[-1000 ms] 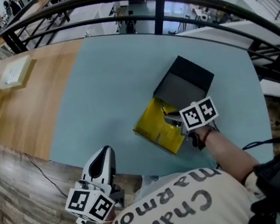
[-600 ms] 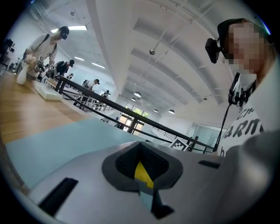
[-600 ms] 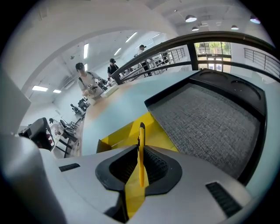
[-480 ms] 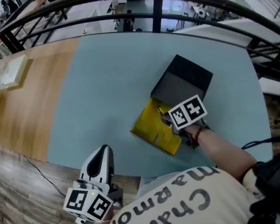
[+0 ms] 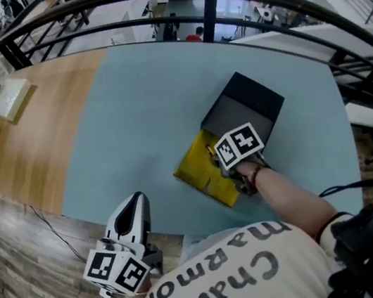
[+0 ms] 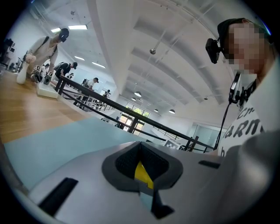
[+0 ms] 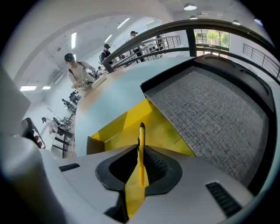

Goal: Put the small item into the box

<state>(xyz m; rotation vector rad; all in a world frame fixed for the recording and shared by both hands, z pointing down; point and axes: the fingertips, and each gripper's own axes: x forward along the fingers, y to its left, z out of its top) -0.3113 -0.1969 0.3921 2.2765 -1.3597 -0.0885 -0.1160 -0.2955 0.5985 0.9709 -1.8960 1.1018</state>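
There it was: the right gripper (image 7: 140, 165) was clamped tight on the small item (image 7: 141, 133), a thin yellow stick with a dark tip, standing upright between its jaws. Just ahead and below lay the open yellow box (image 7: 118, 127), its grey-lined lid (image 7: 210, 109) off to the gripper's right. The carry looked almost done. The next move called for dipping into the box, then letting go. The left gripper (image 6: 140, 168) hung idle, jaws closed on nothing.
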